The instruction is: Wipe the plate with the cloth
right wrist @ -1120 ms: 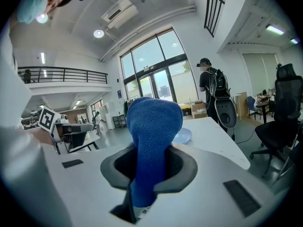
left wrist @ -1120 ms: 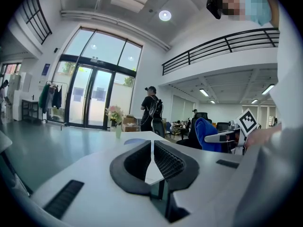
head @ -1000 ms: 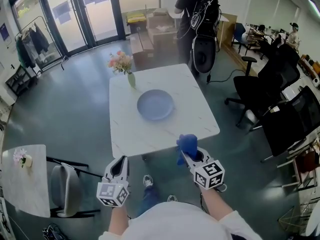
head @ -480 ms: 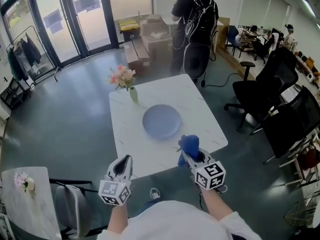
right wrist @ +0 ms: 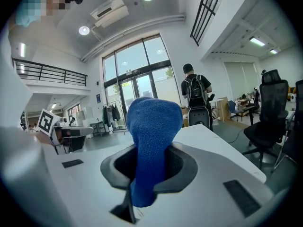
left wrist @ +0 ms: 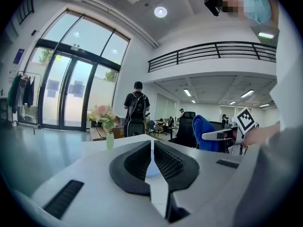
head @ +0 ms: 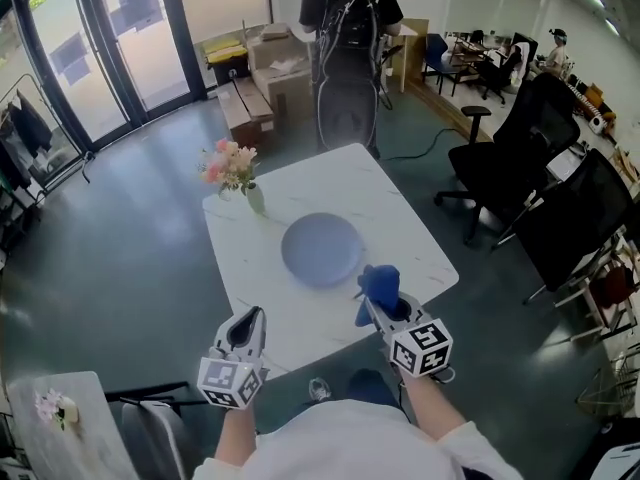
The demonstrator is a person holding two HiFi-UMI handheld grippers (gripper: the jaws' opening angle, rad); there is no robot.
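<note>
Currently pinching cloth (head: 378, 284) in right gripper (head: 383, 311), near plate (head: 322, 251) lying ahead and slightly leftward at table (head: 400, 218) centre; left gripper (head: 249, 318) farther off, pressed together, empty.

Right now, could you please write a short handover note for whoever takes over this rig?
Left gripper: shut, with nothing between its jaws.
Right gripper: shut on the blue cloth, which stands up out of the jaws.
Things: the plate lies near the middle of the white table, beside a vase of flowers. Both grippers are on the near side of the plate, and the cloth is apart from it.
Done: the cloth is in hand.
Left: bring the cloth onto the plate and wipe it.
</note>
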